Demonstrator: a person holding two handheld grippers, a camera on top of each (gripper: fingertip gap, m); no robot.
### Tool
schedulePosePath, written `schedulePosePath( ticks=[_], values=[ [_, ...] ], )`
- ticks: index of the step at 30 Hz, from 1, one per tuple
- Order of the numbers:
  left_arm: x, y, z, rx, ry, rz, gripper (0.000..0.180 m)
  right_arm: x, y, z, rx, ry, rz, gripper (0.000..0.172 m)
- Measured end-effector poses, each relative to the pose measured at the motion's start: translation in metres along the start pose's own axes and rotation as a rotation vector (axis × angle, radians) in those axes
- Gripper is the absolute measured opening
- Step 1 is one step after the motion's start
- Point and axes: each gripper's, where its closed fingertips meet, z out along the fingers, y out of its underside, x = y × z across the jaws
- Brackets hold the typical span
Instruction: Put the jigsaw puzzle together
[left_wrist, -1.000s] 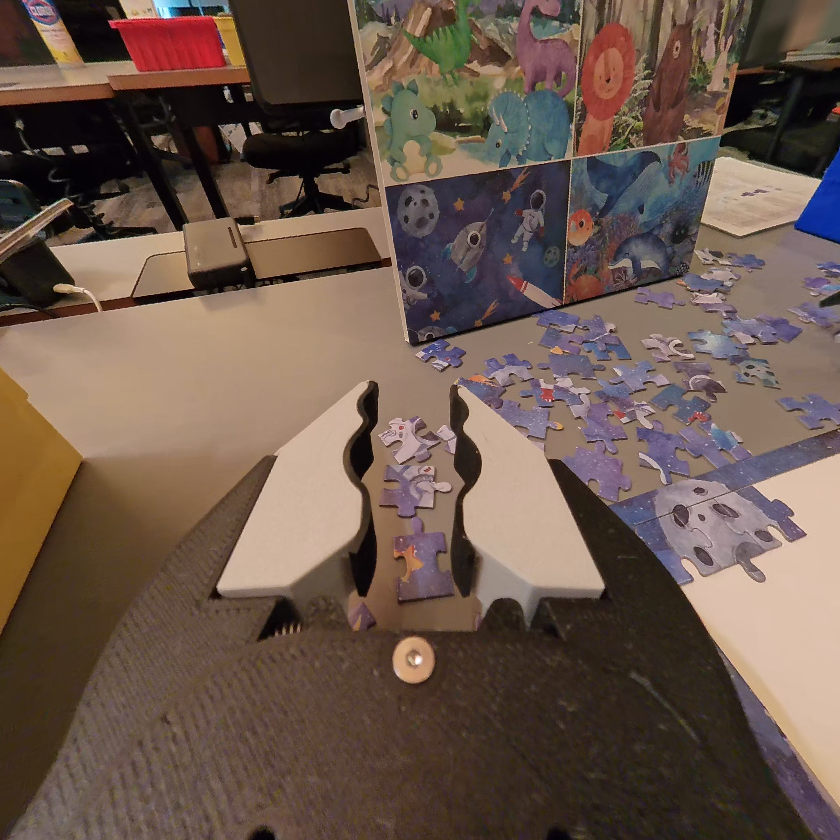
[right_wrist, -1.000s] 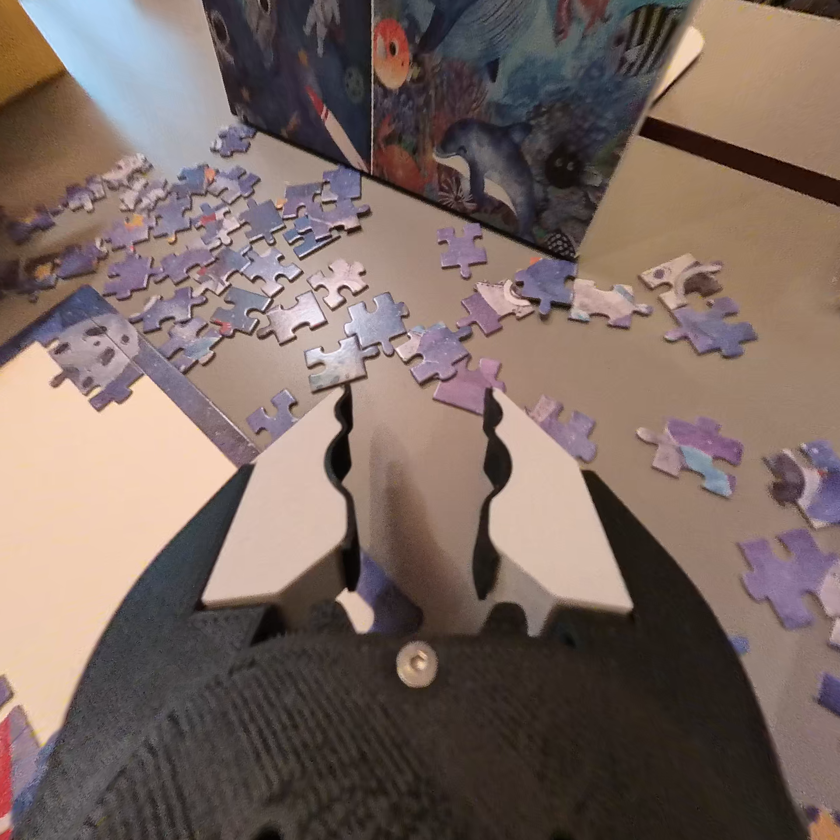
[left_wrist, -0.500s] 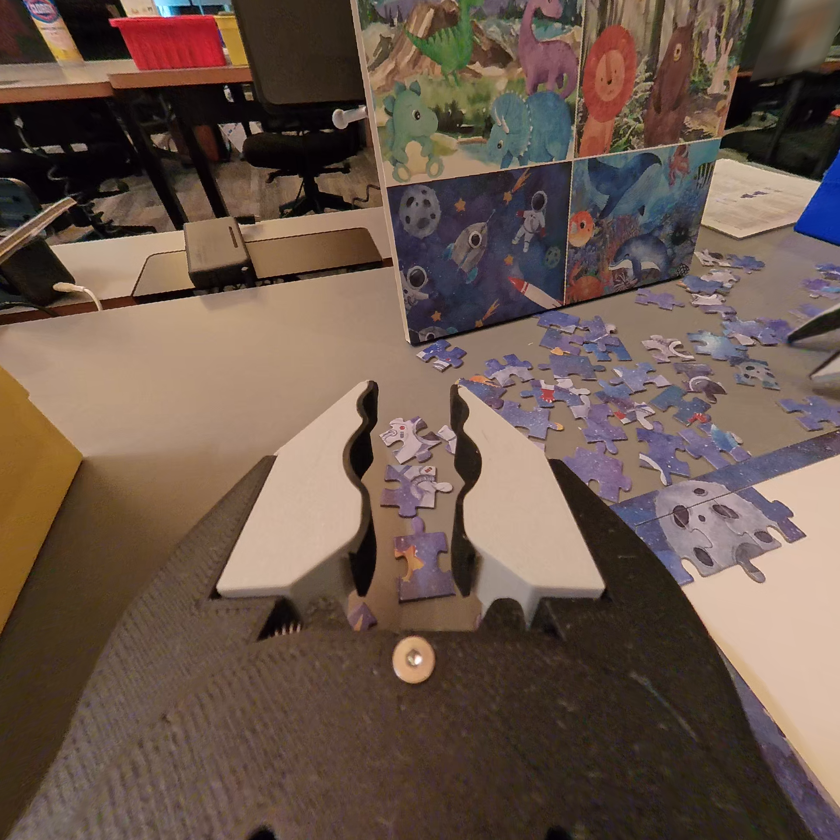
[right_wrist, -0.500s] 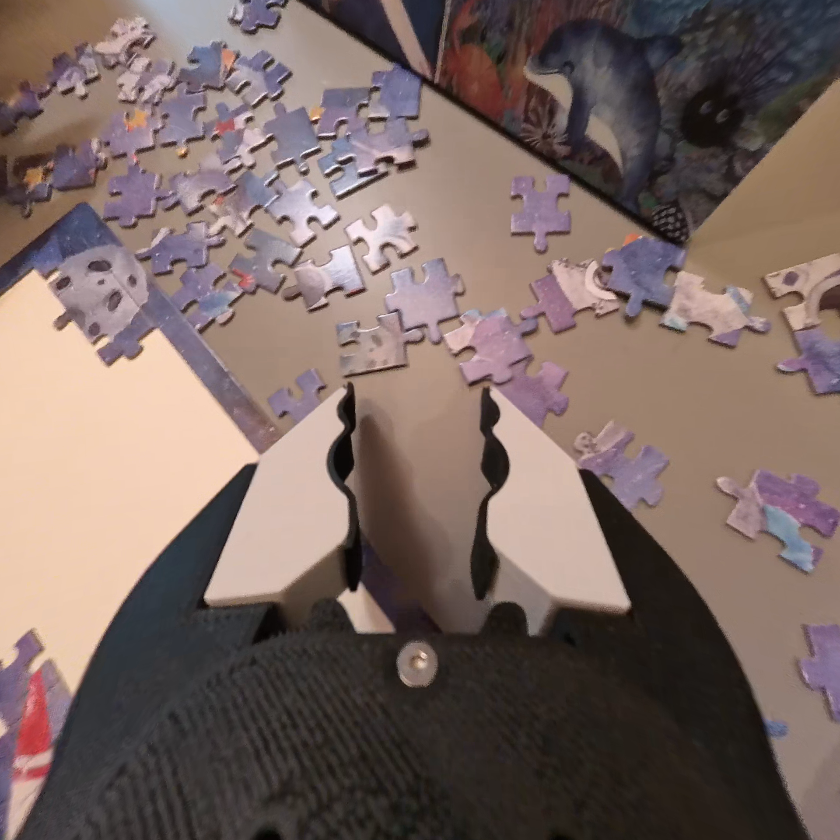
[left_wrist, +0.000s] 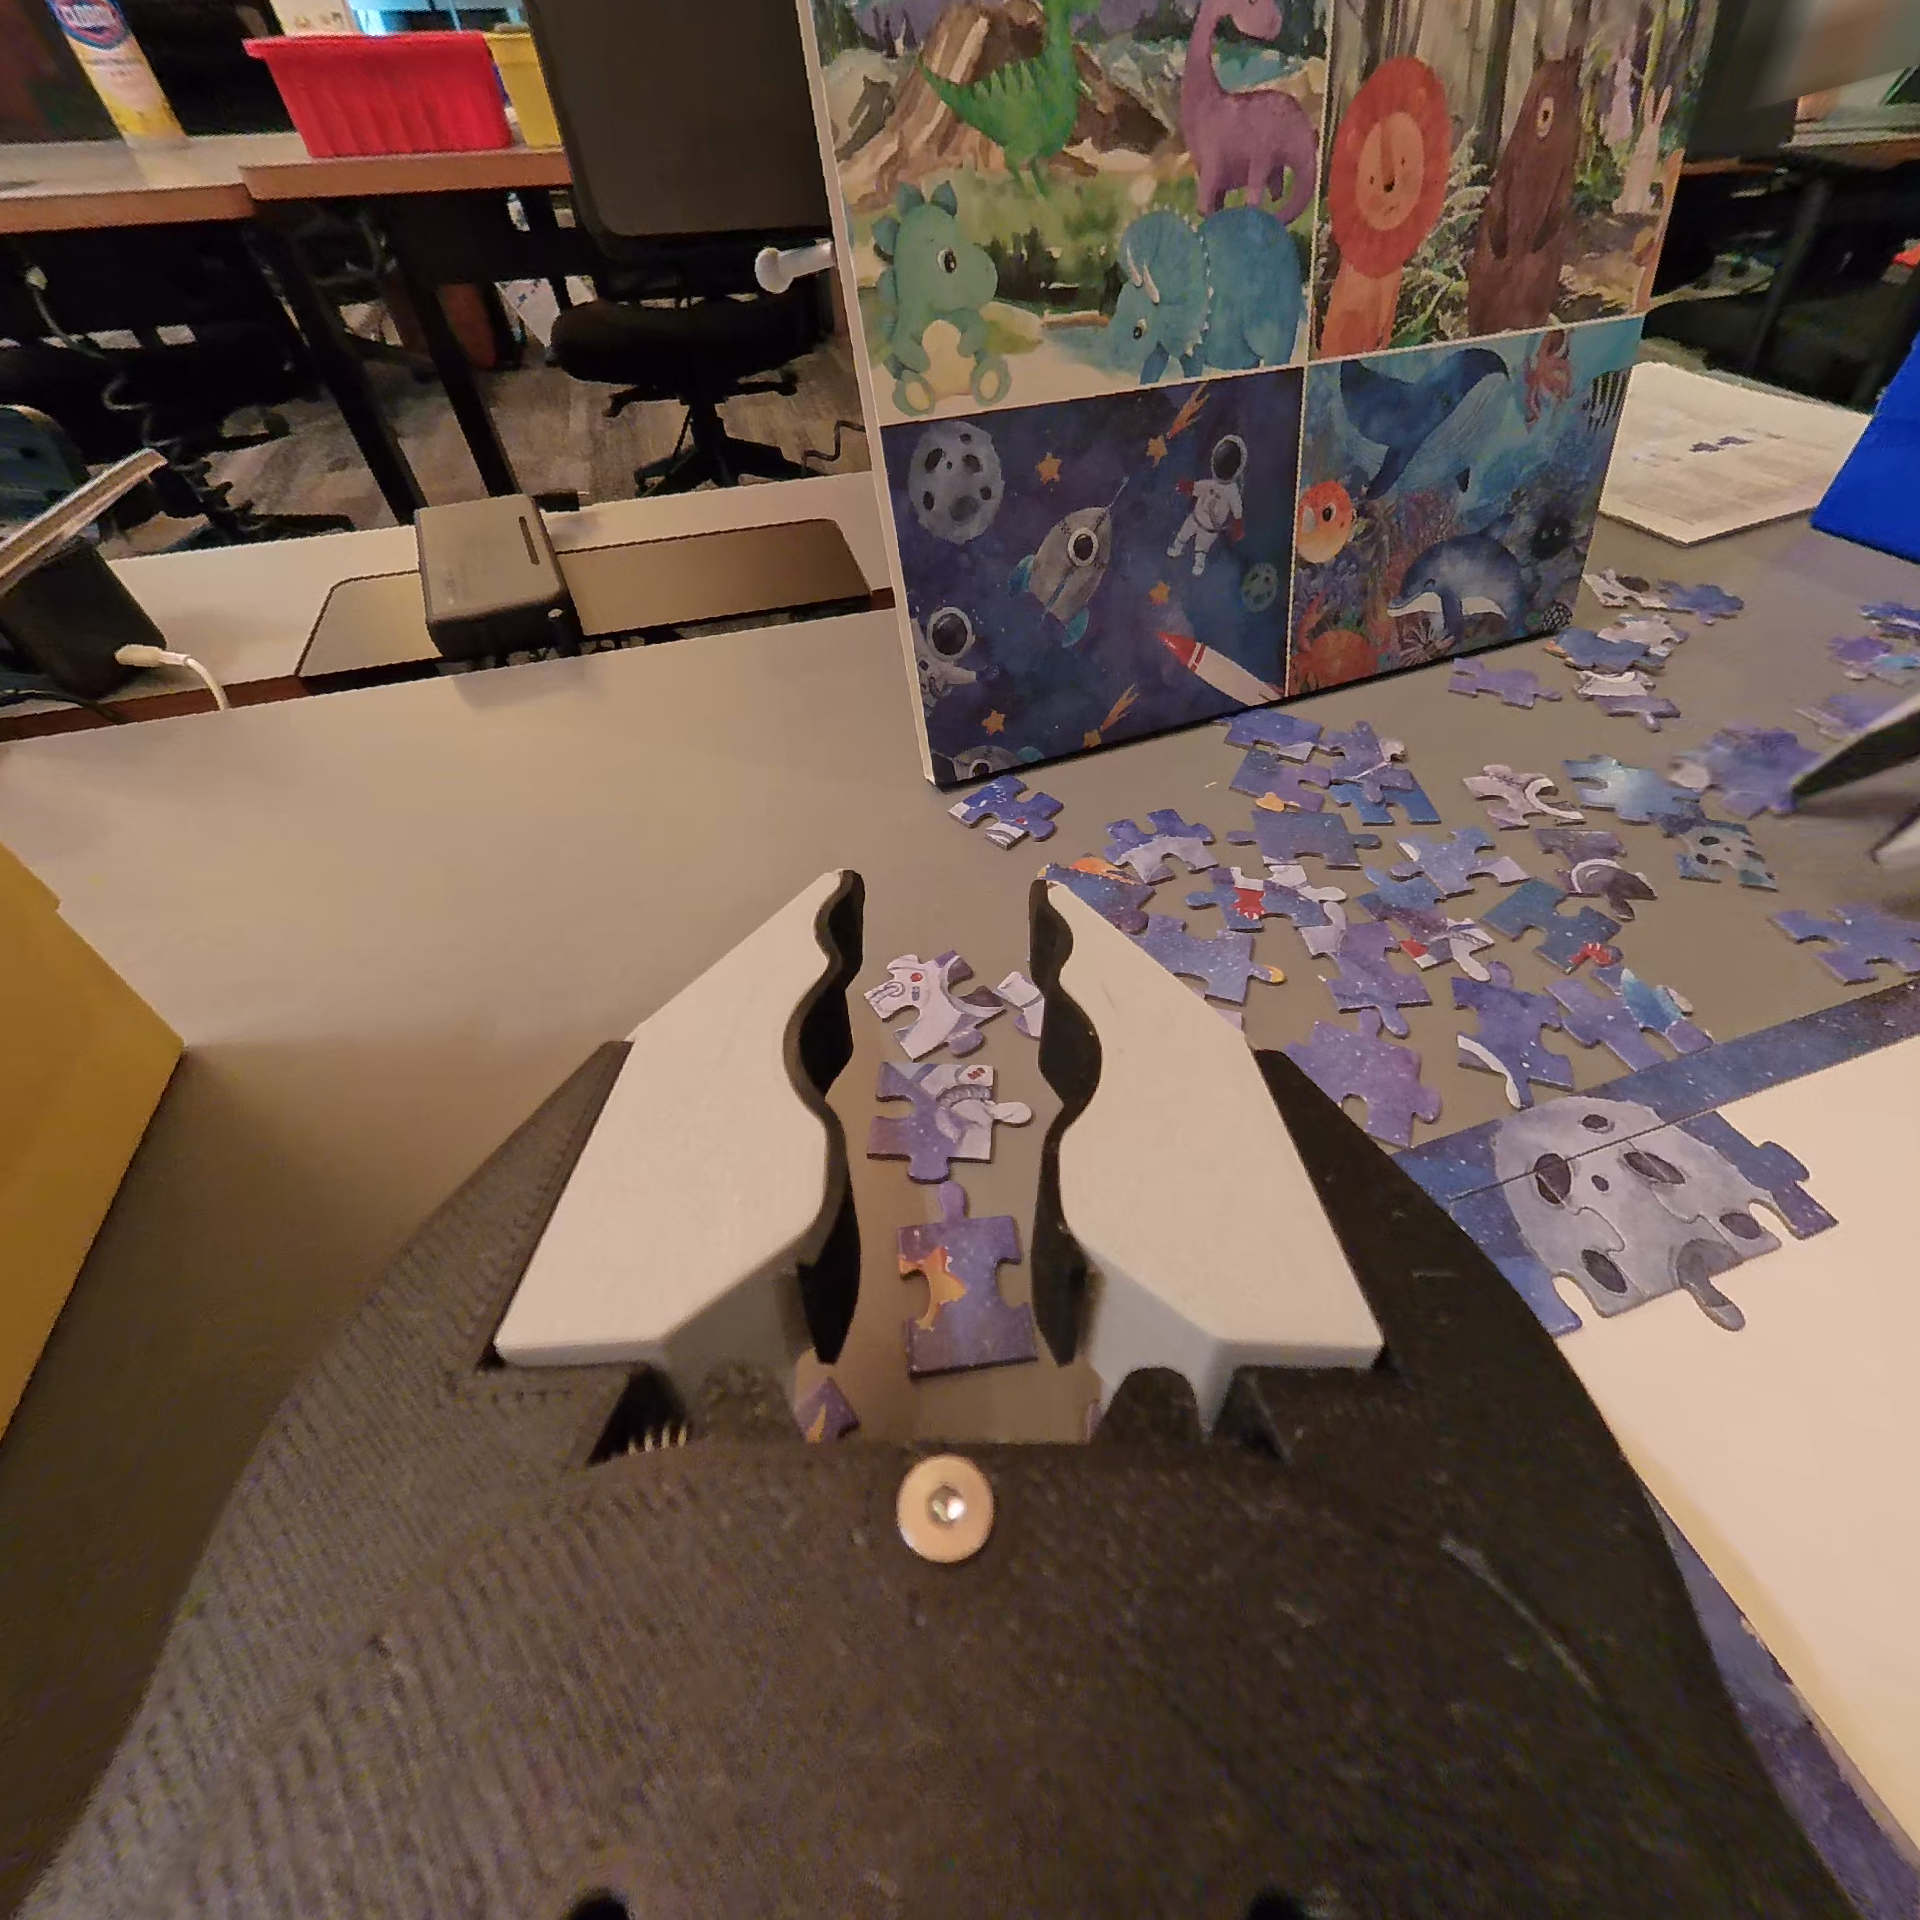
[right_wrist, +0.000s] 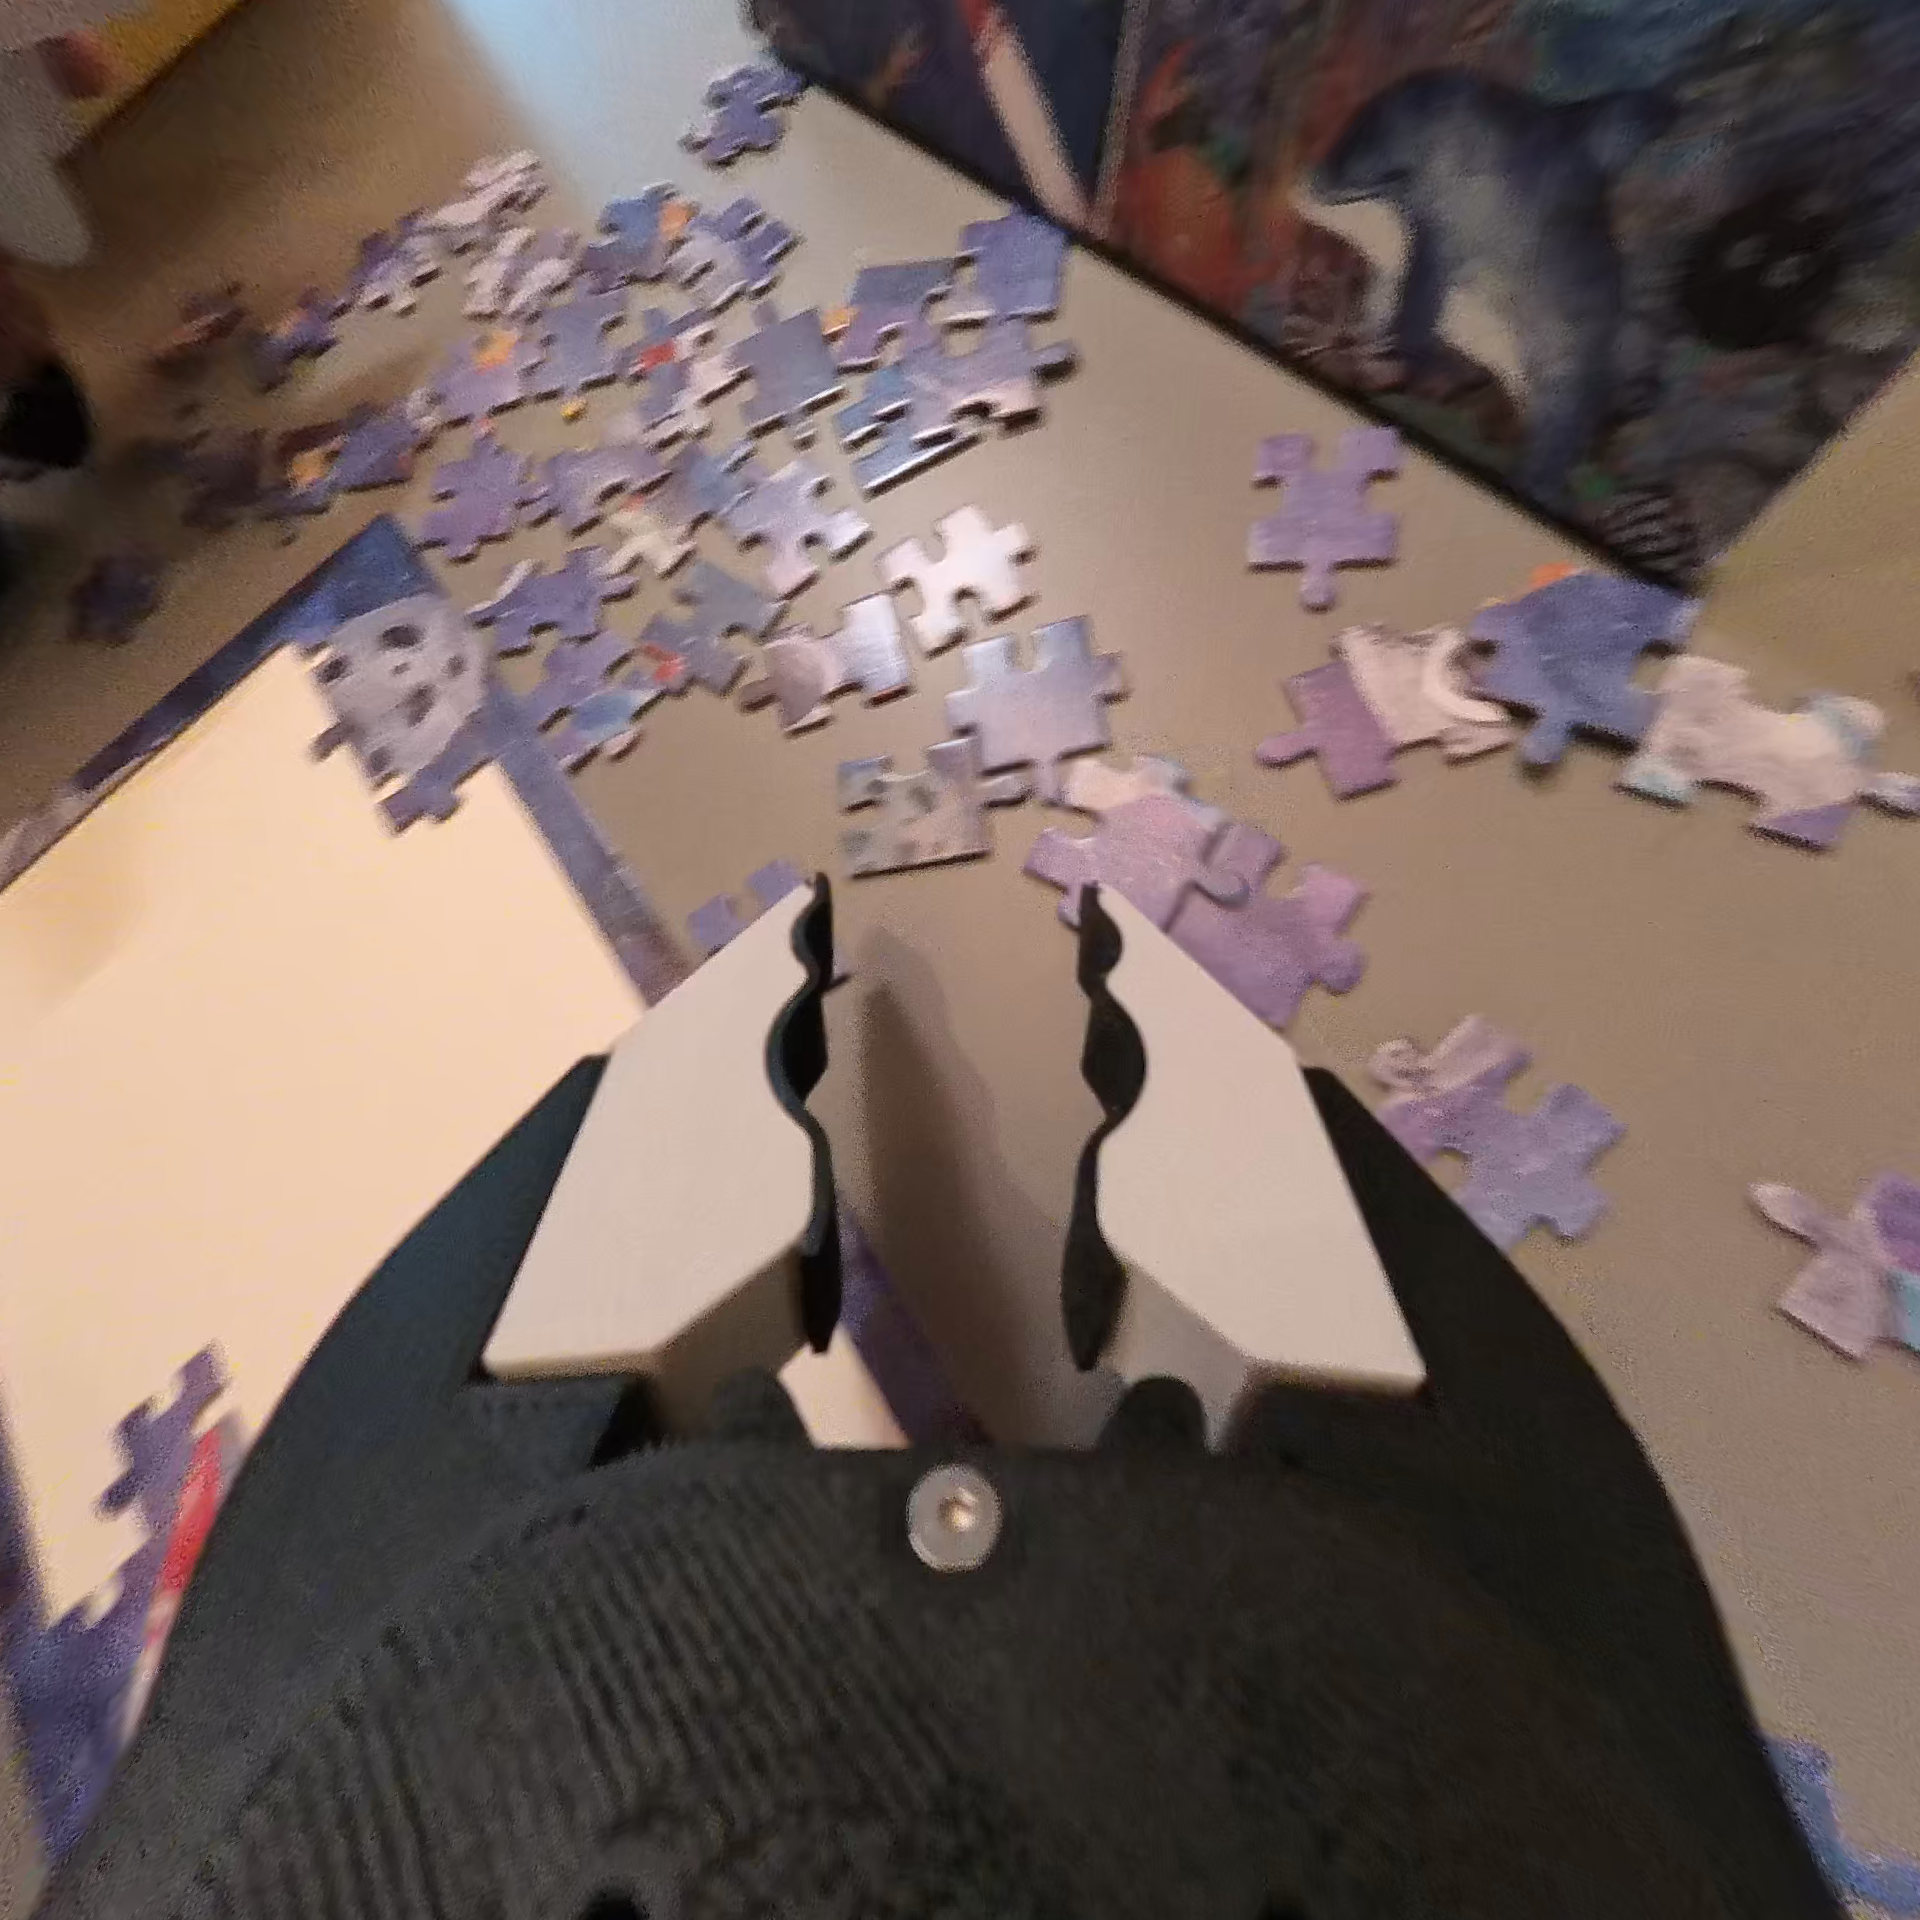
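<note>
The right gripper hangs spread and bare over grey table; the nearest loose puzzle piece lies just past its tips at 12 o'clock. The left gripper, also parted and holding nothing, hovers over an astronaut piece.

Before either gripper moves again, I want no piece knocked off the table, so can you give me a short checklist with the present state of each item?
1. Left gripper holds nothing: ok, jaws apart, loose puzzle pieces lie flat on the table seen between them.
2. Right gripper holds nothing: ok, jaws apart over bare table.
3. Nearest pieces to the right gripper clear of its fingertips: cannot tell, the lilac pieces lie right by one fingertip and the view is blurred.
4. Puzzle box upright: ok.
5. Puzzle frame lies flat: ok.
</note>
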Motion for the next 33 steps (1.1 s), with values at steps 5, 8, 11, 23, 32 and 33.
schedulePosePath(
  ticks=[5, 8, 11, 23, 32, 33],
  values=[
    [0.001, 0.000, 0.000, 0.001, 0.003, -0.001, 0.029, -0.004, -0.011, -0.005, 0.070, 0.009, -0.055, 0.042],
    [0.001, 0.000, 0.000, 0.002, 0.004, 0.000, 0.029, 0.014, -0.021, -0.002, 0.111, 0.097, -0.094, 0.048],
    [0.001, 0.000, 0.000, 0.002, 0.004, -0.001, 0.029, 0.015, -0.013, 0.006, 0.072, 0.081, -0.110, 0.055],
    [0.002, 0.000, 0.000, -0.002, 0.006, 0.005, 0.029, 0.007, -0.016, -0.006, 0.104, 0.035, -0.121, 0.053],
    [0.001, 0.000, 0.000, -0.001, 0.005, 0.003, 0.029, 0.000, 0.007, 0.001, -0.013, 0.002, -0.112, 0.062],
    [0.001, 0.000, 0.000, -0.001, 0.005, 0.002, 0.029, -0.007, 0.012, -0.002, -0.035, -0.031, -0.120, 0.058]
  ],
)
